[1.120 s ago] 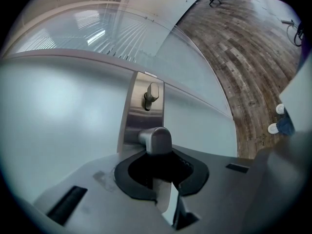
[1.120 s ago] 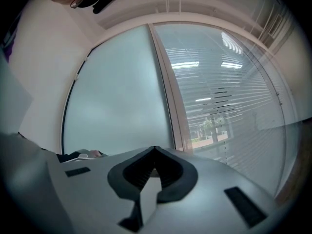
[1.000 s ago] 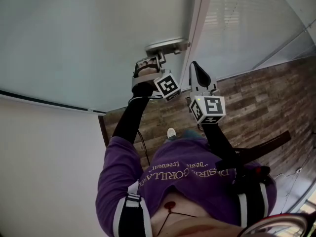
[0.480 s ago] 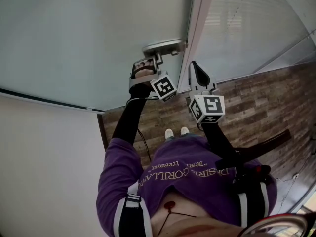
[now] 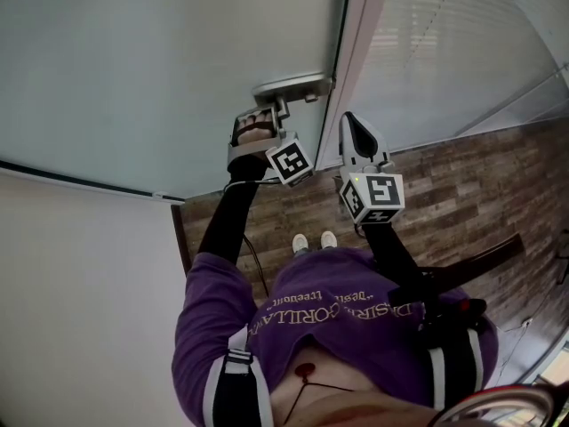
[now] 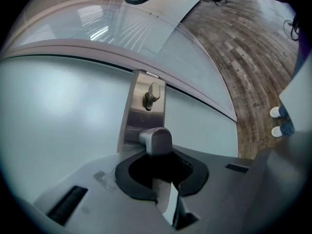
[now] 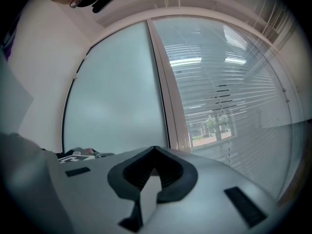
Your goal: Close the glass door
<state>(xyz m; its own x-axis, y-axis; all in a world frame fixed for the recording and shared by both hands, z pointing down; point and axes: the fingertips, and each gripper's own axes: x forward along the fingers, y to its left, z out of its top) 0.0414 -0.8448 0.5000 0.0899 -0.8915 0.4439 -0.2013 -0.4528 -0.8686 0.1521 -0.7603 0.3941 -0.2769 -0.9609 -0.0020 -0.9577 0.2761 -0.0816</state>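
The frosted glass door (image 5: 160,60) fills the upper left of the head view, its metal lock plate (image 5: 289,87) close to the pale door frame (image 5: 356,43). My left gripper (image 5: 274,107) reaches up to that plate. In the left gripper view the jaws (image 6: 158,155) are shut round the silver lever handle (image 6: 156,139), below the plate's thumb turn (image 6: 152,95). My right gripper (image 5: 349,120) hangs just right of the frame edge, shut with nothing in it (image 7: 155,152), facing the door (image 7: 117,91) and the frame (image 7: 168,96).
Right of the frame runs a fixed glass wall with blinds (image 5: 462,43). Wood-look flooring (image 5: 462,185) lies below, with the person's white shoes (image 5: 313,241) on it. A white wall (image 5: 71,292) stands at the left, and a dark curved bar (image 5: 480,261) crosses the lower right.
In the head view the handle plate and my left gripper have drifted slightly left. Both shoes show on the floor now, where only one did before. The right gripper has stayed put.
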